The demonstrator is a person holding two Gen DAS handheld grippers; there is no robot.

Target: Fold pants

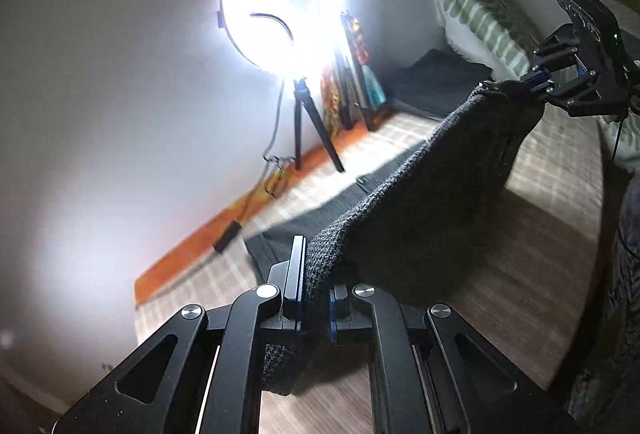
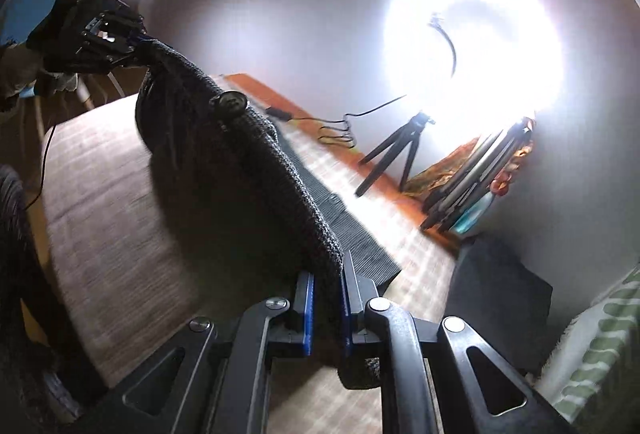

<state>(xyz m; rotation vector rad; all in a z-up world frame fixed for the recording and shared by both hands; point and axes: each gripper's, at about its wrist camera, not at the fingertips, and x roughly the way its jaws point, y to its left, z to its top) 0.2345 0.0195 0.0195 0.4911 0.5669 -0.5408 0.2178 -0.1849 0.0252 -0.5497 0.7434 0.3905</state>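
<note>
Dark grey knit pants (image 1: 420,202) hang stretched between my two grippers above a plaid-covered bed (image 1: 560,170). My left gripper (image 1: 316,298) is shut on one end of the waistband. My right gripper (image 1: 536,84) shows at the upper right of the left wrist view, shut on the other end. In the right wrist view the right gripper (image 2: 326,298) clamps the pants (image 2: 248,178), a button (image 2: 232,102) shows on the band, and the left gripper (image 2: 138,46) holds the far end. The lower part of the pants lies on the bed.
A bright ring light (image 1: 280,6) on a tripod (image 1: 304,122) stands at the bed's far edge by the wall, with cables (image 1: 272,170). A striped pillow (image 1: 480,14) and a dark folded cloth (image 1: 436,82) lie at the head end. Colourful items (image 2: 476,178) lean on the wall.
</note>
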